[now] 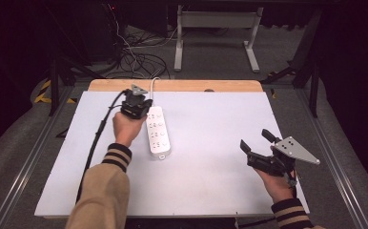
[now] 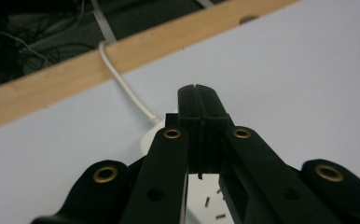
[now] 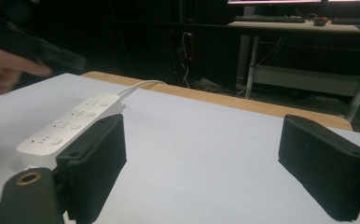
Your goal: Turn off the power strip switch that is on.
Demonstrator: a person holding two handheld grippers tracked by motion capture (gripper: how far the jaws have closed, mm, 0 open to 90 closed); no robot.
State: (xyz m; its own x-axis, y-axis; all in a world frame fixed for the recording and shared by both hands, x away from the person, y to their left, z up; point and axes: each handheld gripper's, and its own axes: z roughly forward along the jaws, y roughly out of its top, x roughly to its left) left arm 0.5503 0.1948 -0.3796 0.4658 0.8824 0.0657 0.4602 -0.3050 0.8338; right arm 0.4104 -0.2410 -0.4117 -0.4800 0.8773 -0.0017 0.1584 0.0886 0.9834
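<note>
1. One white power strip [image 1: 158, 134] lies left of centre on the table [image 1: 220, 143], its cord [image 1: 152, 86] running off the far edge.
2. Your left gripper [image 1: 135, 106] is pinched closed on nothing beside it; your right gripper [image 1: 258, 142] gapes wide.
3. Looks rigid, light, slick, so pinch its long sides.

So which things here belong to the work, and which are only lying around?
Likely in use:
- white power strip
- left gripper, jaws closed, beside the strip
- right gripper, jaws open, apart from it

Just around:
- cables on the floor
- metal desk frame
</note>
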